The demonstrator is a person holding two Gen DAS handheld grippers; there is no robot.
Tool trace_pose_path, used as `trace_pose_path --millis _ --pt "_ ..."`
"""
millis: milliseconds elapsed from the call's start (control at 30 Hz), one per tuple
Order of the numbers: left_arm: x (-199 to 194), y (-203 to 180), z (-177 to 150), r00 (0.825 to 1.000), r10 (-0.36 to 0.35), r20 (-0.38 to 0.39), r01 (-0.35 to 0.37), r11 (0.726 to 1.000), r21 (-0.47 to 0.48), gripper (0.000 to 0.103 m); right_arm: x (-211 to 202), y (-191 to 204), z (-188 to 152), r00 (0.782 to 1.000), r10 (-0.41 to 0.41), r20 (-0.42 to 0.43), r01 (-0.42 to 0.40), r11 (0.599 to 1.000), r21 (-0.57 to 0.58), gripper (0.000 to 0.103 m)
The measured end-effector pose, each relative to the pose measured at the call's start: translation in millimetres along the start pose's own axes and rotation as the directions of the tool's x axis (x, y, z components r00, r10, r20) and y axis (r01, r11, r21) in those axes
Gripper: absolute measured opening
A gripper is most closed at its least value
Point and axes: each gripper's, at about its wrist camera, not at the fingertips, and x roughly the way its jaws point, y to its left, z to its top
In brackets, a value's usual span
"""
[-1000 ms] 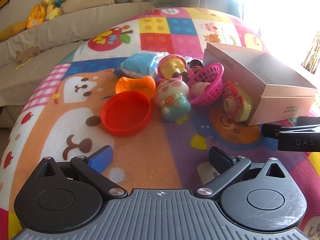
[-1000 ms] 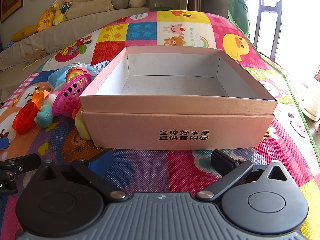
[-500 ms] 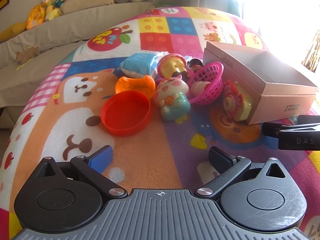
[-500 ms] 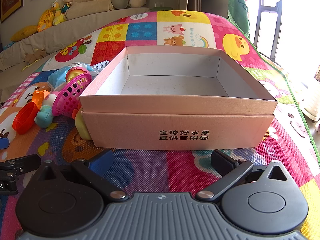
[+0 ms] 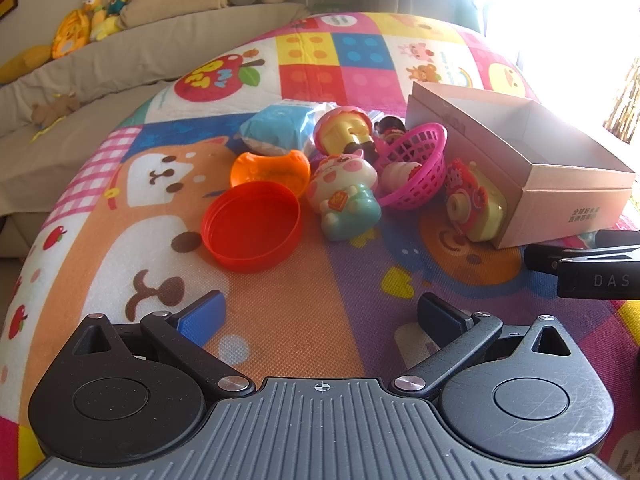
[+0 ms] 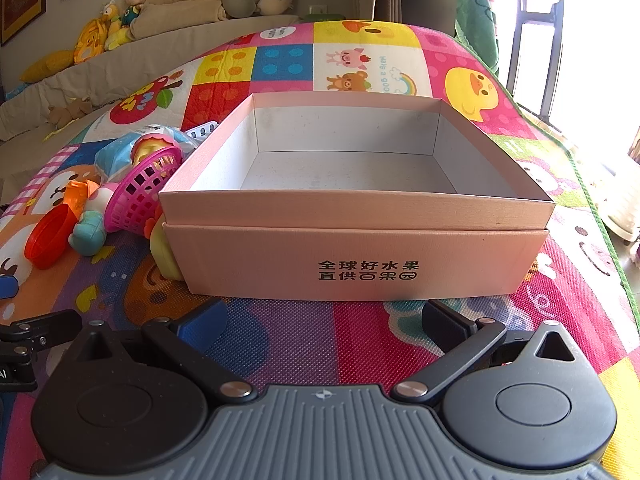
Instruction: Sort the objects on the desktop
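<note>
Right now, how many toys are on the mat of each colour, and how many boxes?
Orange or red dishes: 2, the red lid and the orange bowl
Pink baskets: 1
Toy figures: 3, the pig figure, the pink-hooded doll, the yellow camera toy
Blue packets: 1
Pink boxes: 1
Total: 8

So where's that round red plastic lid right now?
In the left wrist view the round red plastic lid lies open side up on the play mat, left of the toy pile, just before the orange plastic bowl.
</note>
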Motion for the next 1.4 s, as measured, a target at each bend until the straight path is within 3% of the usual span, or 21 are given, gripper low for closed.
trace_pose_path --millis 400,567,767,867,967,1033,1133,1200,1233,1333,1367,1400 --pt "0 0 0 1.000 0.001 -0.003 -0.001 1.000 0.002 0.103 0 1 0 0.999 -0.034 -0.012 0.035 0.999 0.035 0.103" --pt "5 0 2 1.000 0.001 -0.029 0.000 1.000 0.015 0.103 1 -1 9 0.996 -0.019 -0.086 0.021 0.999 0.030 0.103" --pt "4 2 2 1.000 -0.008 -0.026 0.008 1.000 0.019 0.103 3 3 10 0.994 -0.019 -0.106 0.019 1.000 -0.001 0.103" --pt "2 6 7 1.000 -0.028 0.011 0.028 0.999 0.014 0.103 1 1 8 0.995 0.003 -0.099 -0.003 1.000 -0.003 0.103" --pt "1 13 17 0.997 0.034 0.072 -0.036 0.999 0.025 0.103 -2 6 7 0.995 0.025 -0.093 -0.028 0.999 -0.029 0.103" --pt "0 24 26 0.995 0.050 0.085 -0.050 0.999 -0.003 0.103 -13 20 4 0.998 0.051 -0.044 -0.056 0.991 -0.124 0.103" --pt "-3 42 32 0.992 0.077 0.097 -0.072 0.996 -0.048 0.103 -41 54 -6 0.986 0.012 0.165 0.047 0.935 -0.351 0.100" --pt "-5 50 32 0.991 0.089 0.096 -0.082 0.994 -0.073 0.103 -56 76 -7 0.958 0.014 0.286 0.134 0.861 -0.490 0.084" --pt "-7 54 31 0.992 0.085 0.094 -0.077 0.993 -0.085 0.103 -60 78 0 0.945 0.001 0.328 0.173 0.847 -0.502 0.079" --pt "-13 58 22 0.995 0.040 0.095 -0.030 0.994 -0.105 0.103 -61 55 39 0.926 -0.072 0.371 0.216 0.906 -0.363 0.076" --pt "-15 58 19 0.995 0.022 0.098 -0.012 0.994 -0.105 0.103 -57 34 61 0.923 -0.125 0.365 0.231 0.937 -0.263 0.078" --pt "-15 58 15 0.995 0.005 0.102 0.005 0.995 -0.103 0.103 -53 15 75 0.923 -0.172 0.343 0.241 0.955 -0.170 0.088"
